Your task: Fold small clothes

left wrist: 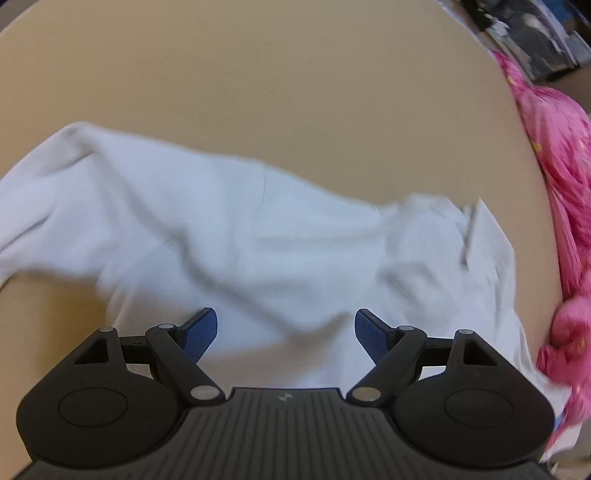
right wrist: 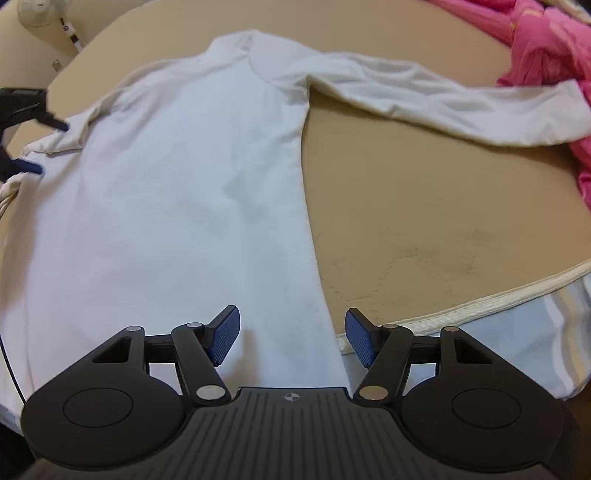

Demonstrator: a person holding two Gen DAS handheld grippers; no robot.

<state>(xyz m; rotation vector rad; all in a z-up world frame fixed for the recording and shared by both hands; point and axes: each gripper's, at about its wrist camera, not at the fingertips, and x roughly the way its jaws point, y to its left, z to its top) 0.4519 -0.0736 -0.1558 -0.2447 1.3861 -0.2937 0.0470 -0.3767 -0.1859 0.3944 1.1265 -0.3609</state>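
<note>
A white shirt (right wrist: 192, 177) lies spread flat on the tan tabletop (right wrist: 424, 229), collar at the far end, body running toward the near edge.

Right wrist view: the right hand-held gripper (right wrist: 292, 338) hangs over the shirt's near hem at its right border, jaws spread, nothing between the blue pads (right wrist: 225, 338). This view alone shows the whole garment: one long sleeve (right wrist: 443, 107) stretches right across the tabletop, its cuff reaching a pink cloth (right wrist: 546, 48) heaped at the far right. The tabletop's white piped edge (right wrist: 461, 308) shows at the lower right. At the left margin the left hand-held gripper (right wrist: 29, 122) appears, over the shirt's other sleeve, which is bunched there. A fan (right wrist: 38, 13) stands in the far left corner.

Left wrist view: the left hand-held gripper (left wrist: 286, 334) has its jaws spread wide over white fabric (left wrist: 258, 240), pads clear of the cloth, holding nothing. The picture is blurred; folds are hard to read. The pink cloth (left wrist: 554, 166) runs down the right margin, touching the shirt. Dark clutter at the top right cannot be identified.

Markings: a small round emblem on each gripper body; no legible writing.
</note>
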